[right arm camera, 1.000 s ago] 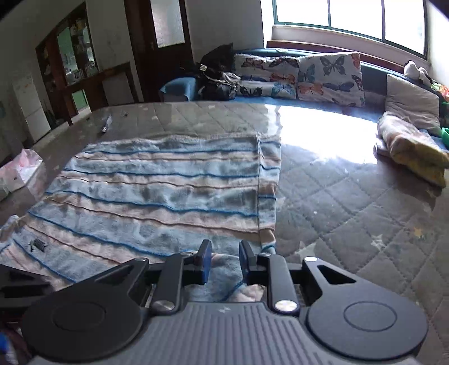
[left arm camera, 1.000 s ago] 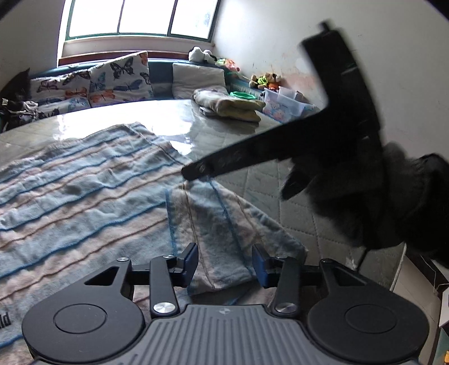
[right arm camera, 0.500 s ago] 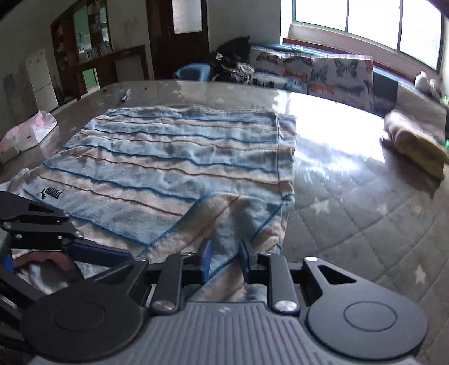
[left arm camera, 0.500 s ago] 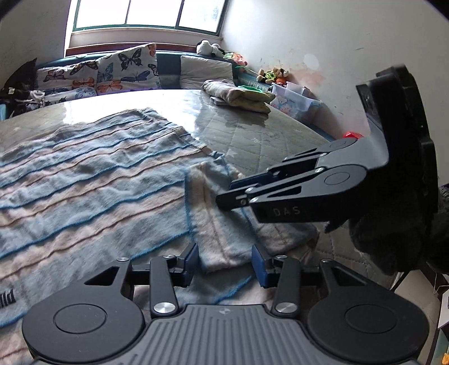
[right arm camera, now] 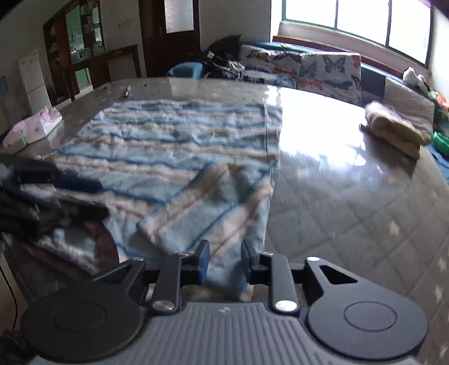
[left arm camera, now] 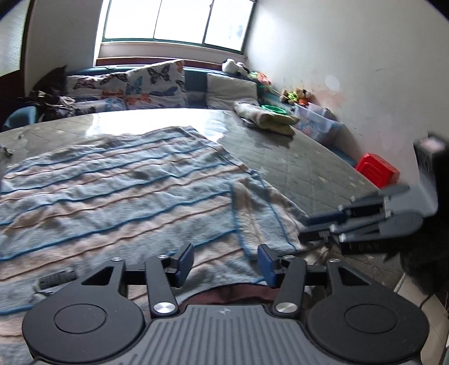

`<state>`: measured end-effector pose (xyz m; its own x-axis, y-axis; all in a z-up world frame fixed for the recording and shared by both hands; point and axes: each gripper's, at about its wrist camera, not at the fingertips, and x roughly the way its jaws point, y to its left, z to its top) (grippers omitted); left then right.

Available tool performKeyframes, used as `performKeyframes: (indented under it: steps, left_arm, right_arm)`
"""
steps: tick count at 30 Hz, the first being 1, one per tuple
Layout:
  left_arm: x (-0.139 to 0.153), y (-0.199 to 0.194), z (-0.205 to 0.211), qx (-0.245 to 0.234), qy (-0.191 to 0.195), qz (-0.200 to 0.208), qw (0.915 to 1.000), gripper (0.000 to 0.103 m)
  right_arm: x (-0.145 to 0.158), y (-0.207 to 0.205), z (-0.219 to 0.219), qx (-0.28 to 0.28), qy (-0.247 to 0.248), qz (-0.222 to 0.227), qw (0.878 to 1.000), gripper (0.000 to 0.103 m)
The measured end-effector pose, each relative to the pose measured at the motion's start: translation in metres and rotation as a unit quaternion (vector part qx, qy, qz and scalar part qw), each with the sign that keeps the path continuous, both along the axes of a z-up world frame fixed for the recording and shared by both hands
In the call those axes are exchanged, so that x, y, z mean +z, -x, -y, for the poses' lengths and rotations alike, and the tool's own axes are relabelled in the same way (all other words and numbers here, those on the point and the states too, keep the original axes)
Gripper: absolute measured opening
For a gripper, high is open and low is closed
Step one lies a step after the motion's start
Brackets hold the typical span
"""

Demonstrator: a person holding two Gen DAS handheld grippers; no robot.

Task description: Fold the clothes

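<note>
Two grippers here, one striped towel point(left arm camera: 118, 196), spread flat over a quilted grey mattress point(left arm camera: 303, 165) with its near right corner flipped back onto itself. That folded flap point(right arm camera: 207, 202) is the main event in both views.

The left gripper point(left arm camera: 226, 261) has its blue pads wide apart above the towel's near edge with nothing between them, so it's plainly open. The right gripper point(right arm camera: 223, 261) is a narrower story: towel fabric runs down between its pads, but there's a visible gap on each side and the shot is smeared, so I honestly can't tell if it's pinching the cloth or just sitting around it.

What each camera gets that the other doesn't:
- The left wrist view shows a red plastic stool point(left arm camera: 377, 172) by the wall, one clear storage bin point(left arm camera: 317, 123) and some stuffed toys point(left arm camera: 294, 94) past the mattress's far right side. It also catches the right gripper from the side, poking in next to the flap.
- The right wrist view shows one pink-and-white tissue pack point(right arm camera: 33, 127) on the mattress's left edge, a white fridge point(right arm camera: 33, 80) and a dark wooden door point(right arm camera: 171, 36).

Both see the one folded yellowish blanket point(left arm camera: 266, 119) far right, and two butterfly cushions point(left arm camera: 126, 87) under the window point(left arm camera: 174, 21).
</note>
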<state>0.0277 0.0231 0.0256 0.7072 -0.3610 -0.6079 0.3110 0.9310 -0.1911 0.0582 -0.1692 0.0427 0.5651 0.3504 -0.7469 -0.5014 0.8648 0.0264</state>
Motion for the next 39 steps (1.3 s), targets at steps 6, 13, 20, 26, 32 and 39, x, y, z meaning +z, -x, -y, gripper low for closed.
performKeyframes:
  steps: [6, 13, 20, 26, 32, 39]
  left_arm:
    - [0.005, 0.017, -0.033, 0.057, -0.015, 0.012, 0.9982, 0.075]
    - [0.005, 0.048, -0.092, 0.169, -0.024, 0.014, 0.9853, 0.078]
    - [0.0, 0.08, -0.149, 0.286, -0.069, 0.014, 0.9557, 0.077]
    - [-0.006, 0.095, -0.189, 0.345, -0.085, 0.006, 0.9346, 0.075]
    - [-0.014, 0.106, -0.214, 0.392, -0.049, -0.015, 0.9187, 0.075]
    - [-0.018, 0.121, -0.219, 0.4, -0.016, -0.026, 0.916, 0.075]
  right_arm:
    - [0.004, 0.011, -0.005, 0.014, 0.012, 0.027, 0.999, 0.037]
    - [-0.005, 0.008, -0.007, 0.013, 0.013, 0.017, 1.0, 0.043]
    - [0.004, 0.004, -0.025, 0.032, -0.003, 0.031, 0.999, 0.047]
    - [-0.007, -0.001, -0.04, 0.035, 0.001, 0.018, 0.999, 0.05]
    - [0.009, -0.003, -0.06, 0.064, -0.003, 0.028, 0.998, 0.053]
    - [0.011, -0.003, -0.105, 0.122, -0.007, 0.03, 0.992, 0.07]
